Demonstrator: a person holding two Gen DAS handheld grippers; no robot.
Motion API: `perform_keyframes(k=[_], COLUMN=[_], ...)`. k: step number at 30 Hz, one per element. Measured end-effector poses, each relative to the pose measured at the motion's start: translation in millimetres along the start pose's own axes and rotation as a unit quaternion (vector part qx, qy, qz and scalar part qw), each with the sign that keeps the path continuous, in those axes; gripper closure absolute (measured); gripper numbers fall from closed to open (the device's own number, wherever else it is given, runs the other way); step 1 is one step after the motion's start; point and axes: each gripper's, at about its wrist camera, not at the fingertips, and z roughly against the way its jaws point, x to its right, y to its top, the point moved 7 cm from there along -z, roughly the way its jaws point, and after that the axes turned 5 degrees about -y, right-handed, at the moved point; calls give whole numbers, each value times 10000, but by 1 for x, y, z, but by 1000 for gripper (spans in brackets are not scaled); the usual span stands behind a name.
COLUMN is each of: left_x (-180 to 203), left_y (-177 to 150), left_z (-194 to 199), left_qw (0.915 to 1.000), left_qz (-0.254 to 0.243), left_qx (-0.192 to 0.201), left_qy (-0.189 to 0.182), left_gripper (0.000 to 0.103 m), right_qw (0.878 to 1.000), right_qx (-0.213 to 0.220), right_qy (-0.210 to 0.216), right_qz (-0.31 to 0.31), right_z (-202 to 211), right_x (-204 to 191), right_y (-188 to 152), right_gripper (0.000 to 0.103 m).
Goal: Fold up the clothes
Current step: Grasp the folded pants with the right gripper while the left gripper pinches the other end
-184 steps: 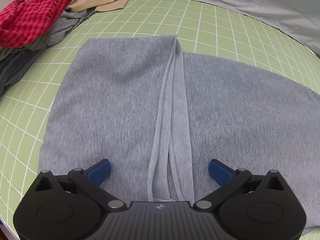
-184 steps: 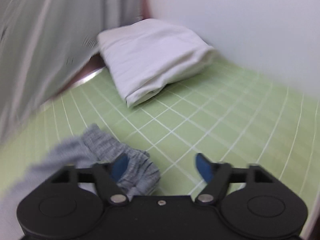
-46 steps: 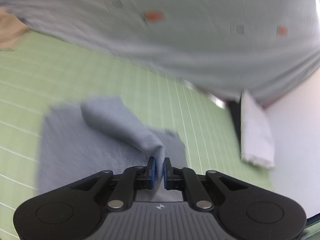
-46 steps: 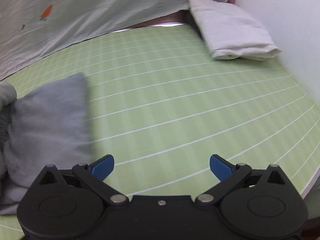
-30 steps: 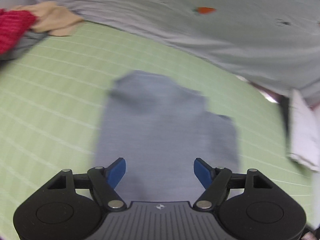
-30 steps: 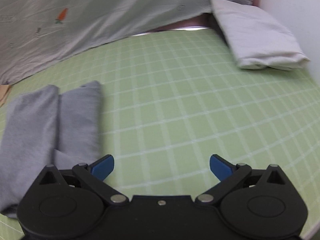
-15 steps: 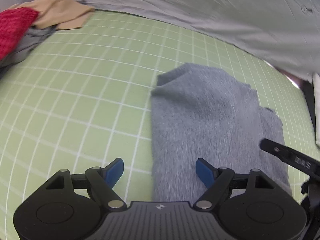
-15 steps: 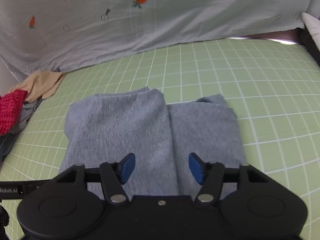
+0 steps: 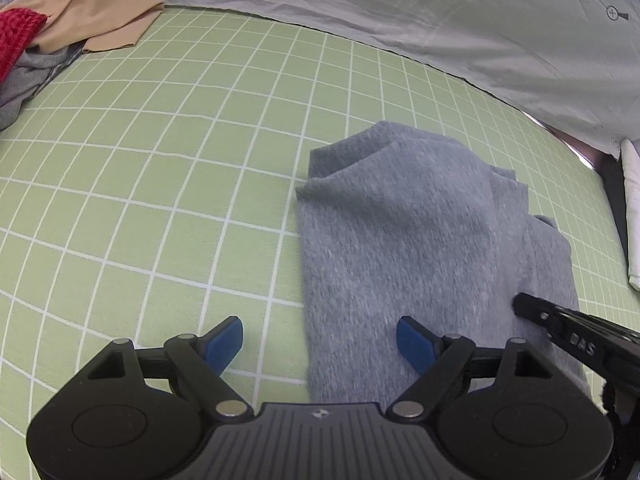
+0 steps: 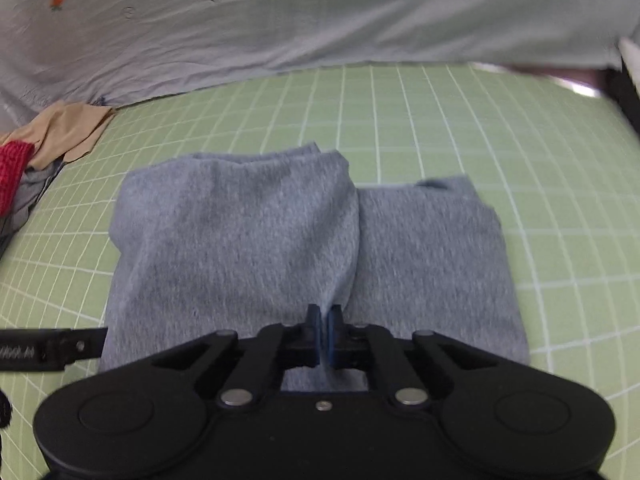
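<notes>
A grey knit garment lies folded on the green gridded mat; in the right wrist view it shows a thicker left part lapping over a flatter right part. My right gripper is shut on the near edge of the garment at the lap line. Its black body reaches into the left wrist view from the right. My left gripper is open and empty, low over the garment's near left edge, one finger over the mat and one over the cloth.
A pile of unfolded clothes, beige, red and grey, lies at the far left of the mat. A pale grey sheet with carrot prints hangs along the back. A folded white cloth lies at the far right.
My right gripper has moved in and shut on the garment's near edge. My left gripper has stayed open and shifted slightly. Earlier, the left gripper let go of the fold it had carried over.
</notes>
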Motion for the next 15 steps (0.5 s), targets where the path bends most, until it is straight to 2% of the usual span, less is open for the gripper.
perform_keyframes(k=[6,8,10,12,13,14,15], left_x=[9,14,17,21,22,23,24], left_y=[7,7,5,1,-1,-4,-6], left_z=[14,17,14,8,6,5,4], left_qw=[9996,9994,9993,9993,9993,9993,9991], left_qz=[-105,-166,-197,-220,-241,-270,-301], left_qx=[194,229,215,115,54,6,-21], left_qy=[-159,-203,-237,-264,-269,-276,-288], left_gripper=[18,18,17,16,16,16,16], right_qw=[9974,9945,9915,9907,9905,9894,9875], right_qx=[705,921,890,536,436,336,235], right_qy=[-174,-489,-953,-1191,-1135,-1076,-1016], right_qz=[-25,26,-25,-377,-646,-915,-1183], right_z=[62,82,79,57,54,51,47], right_x=[18,33,55,84,92,101,109], right_y=[18,21,15,-2,-9,-15,-22], right_gripper=[100,100,100,99,96,93,77])
